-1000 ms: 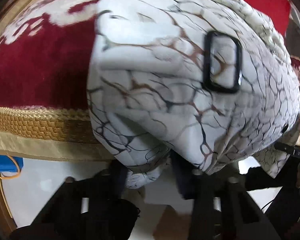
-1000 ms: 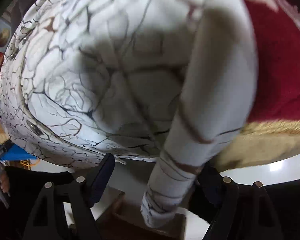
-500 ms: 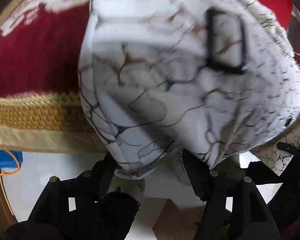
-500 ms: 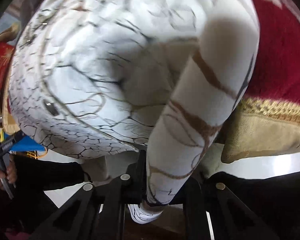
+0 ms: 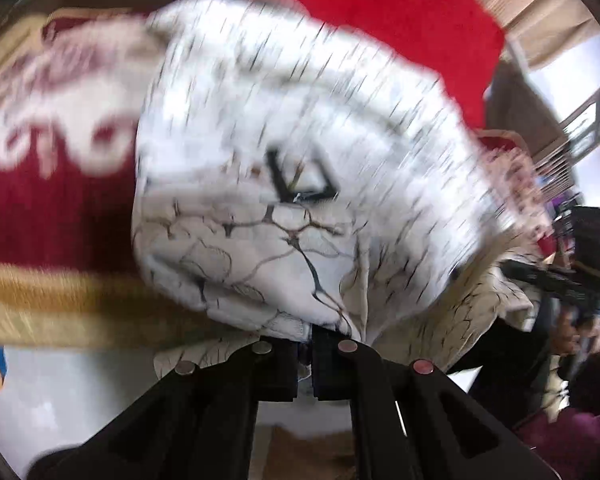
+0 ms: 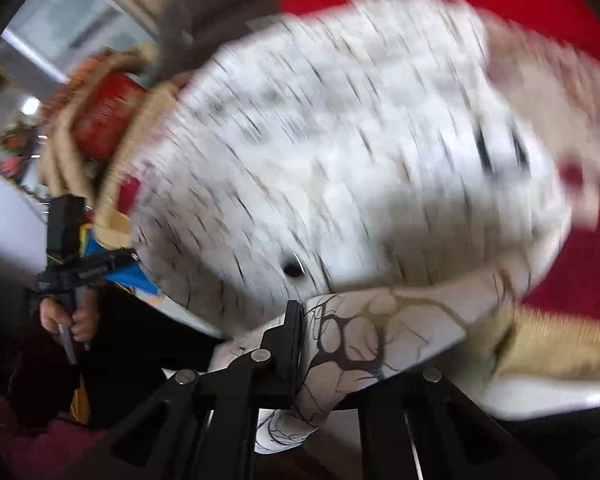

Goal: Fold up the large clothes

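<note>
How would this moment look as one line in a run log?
left gripper: shut on garment | right gripper: shut on garment | surface: red blanket | view: blurred

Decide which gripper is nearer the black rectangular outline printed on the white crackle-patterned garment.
Left. The left gripper pinches the white crackle-patterned garment just below the black rectangular outline; the right gripper clamps a sleeve-like fold, with the outline farther up the cloth.

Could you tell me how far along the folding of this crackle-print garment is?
Early. Done: both grips are made, the left gripper shut on the white crackle-print garment at its hem, and the right gripper shut on a sleeve-like part. In hand: carrying it above the red blanket. Left: every fold; the garment is bunched.
</note>
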Demonstrator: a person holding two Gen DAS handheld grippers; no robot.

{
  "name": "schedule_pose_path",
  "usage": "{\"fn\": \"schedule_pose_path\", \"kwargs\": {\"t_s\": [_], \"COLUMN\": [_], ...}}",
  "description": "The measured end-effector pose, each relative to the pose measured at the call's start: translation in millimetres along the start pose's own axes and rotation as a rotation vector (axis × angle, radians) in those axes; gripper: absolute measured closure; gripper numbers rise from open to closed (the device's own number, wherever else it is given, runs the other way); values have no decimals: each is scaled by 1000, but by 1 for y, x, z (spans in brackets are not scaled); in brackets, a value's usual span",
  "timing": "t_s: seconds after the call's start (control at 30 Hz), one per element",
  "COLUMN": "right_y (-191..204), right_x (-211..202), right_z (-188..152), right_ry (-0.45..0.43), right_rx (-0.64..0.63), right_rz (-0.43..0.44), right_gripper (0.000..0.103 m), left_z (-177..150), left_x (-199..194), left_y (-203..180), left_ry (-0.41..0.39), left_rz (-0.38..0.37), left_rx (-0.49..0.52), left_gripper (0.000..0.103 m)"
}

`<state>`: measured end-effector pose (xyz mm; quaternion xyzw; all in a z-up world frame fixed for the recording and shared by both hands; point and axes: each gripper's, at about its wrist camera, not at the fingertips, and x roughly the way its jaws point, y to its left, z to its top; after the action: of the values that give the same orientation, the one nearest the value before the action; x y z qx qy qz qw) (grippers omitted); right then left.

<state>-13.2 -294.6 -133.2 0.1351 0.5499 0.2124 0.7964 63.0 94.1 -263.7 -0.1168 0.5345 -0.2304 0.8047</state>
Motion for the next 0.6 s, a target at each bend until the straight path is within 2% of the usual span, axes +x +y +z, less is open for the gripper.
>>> {"fn": "schedule_pose_path", "kwargs": {"t_s": [0.07, 0.17, 0.23, 0.3, 0.33, 0.4, 0.47, 0.5, 0.53, 0.6], "right_y": [8, -1, -20, -45, -55, -78, -87, -89, -91, -97], "right_x": [-11, -14, -17, -20, -19, -20, -18, -15, -13, -8], "right_z": [27, 69, 90, 105, 111, 119, 127, 130, 134, 142], "right_ry": [-68, -160, -197, -258, -278, -294, -310, -313, -320, -329], "right_rx": [-17, 27, 93, 159, 196, 268, 292, 291, 291, 296], "right_rz": [21, 16, 26, 11, 9, 19, 8, -1, -14, -20], "right_gripper": [95, 96, 95, 95, 95, 95, 96, 96, 96, 96], "left_z": [34, 80, 102, 107, 105, 98, 90, 86, 82, 74], "left_x": [-20, -30, -26, -19, -11, -2, -7, -8, -10, -14], "left_y": [-7, -9, 3, 21, 32, 44, 56, 59, 61, 62], "left_ry": [-59, -121, -118, -100, -90, -73, -73, -79, -82, -102], "left_rz": [-32, -6, 15, 53, 83, 60, 43, 42, 49, 23], "left_rx": [6, 21, -13, -45, -72, -124, -173, -178, -189, -199], "left_gripper": [99, 99, 98, 97, 93, 80, 56, 49, 35, 30]}}
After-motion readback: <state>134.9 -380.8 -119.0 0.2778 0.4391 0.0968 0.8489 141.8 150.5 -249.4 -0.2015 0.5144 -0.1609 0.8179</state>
